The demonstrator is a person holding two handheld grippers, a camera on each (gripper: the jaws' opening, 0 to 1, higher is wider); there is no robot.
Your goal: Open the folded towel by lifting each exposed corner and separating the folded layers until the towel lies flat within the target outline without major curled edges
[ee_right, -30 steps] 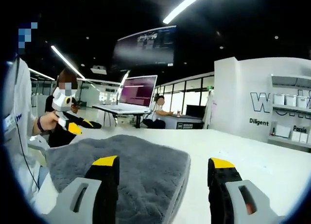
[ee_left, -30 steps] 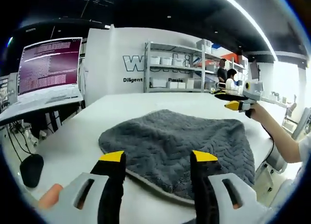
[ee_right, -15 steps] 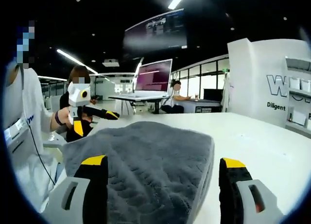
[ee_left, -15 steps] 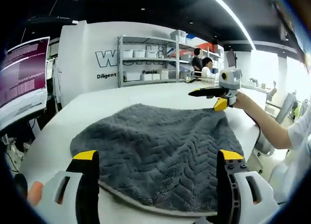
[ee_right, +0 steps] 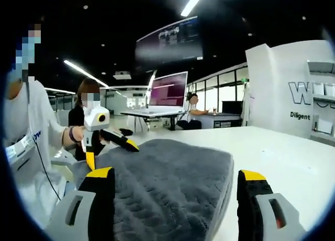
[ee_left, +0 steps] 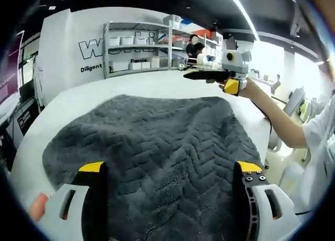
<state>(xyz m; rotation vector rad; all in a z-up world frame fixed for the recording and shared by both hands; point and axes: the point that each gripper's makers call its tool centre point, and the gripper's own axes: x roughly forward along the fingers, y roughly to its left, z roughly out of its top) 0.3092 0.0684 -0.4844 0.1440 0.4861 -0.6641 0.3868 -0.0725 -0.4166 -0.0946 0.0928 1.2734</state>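
Two spread hand-held grippers, left (ee_left: 170, 170) and right (ee_right: 178, 175), over grey towel (ee_left: 152, 141); shelving (ee_left: 138, 47) behind.

Left tool (ee_left: 170, 170) jaws spread wide, right tool (ee_right: 178, 175) jaws likewise apart, both held low, empty.

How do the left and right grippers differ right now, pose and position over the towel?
1. The left gripper sits low with the grey towel between its jaws; the right gripper straddles the towel's edge, one jaw over the white table.
2. The left gripper points its jaws downward at the towel, the right gripper holds them roughly level above it.
Shared: both open, yellow-tipped, holding nothing.
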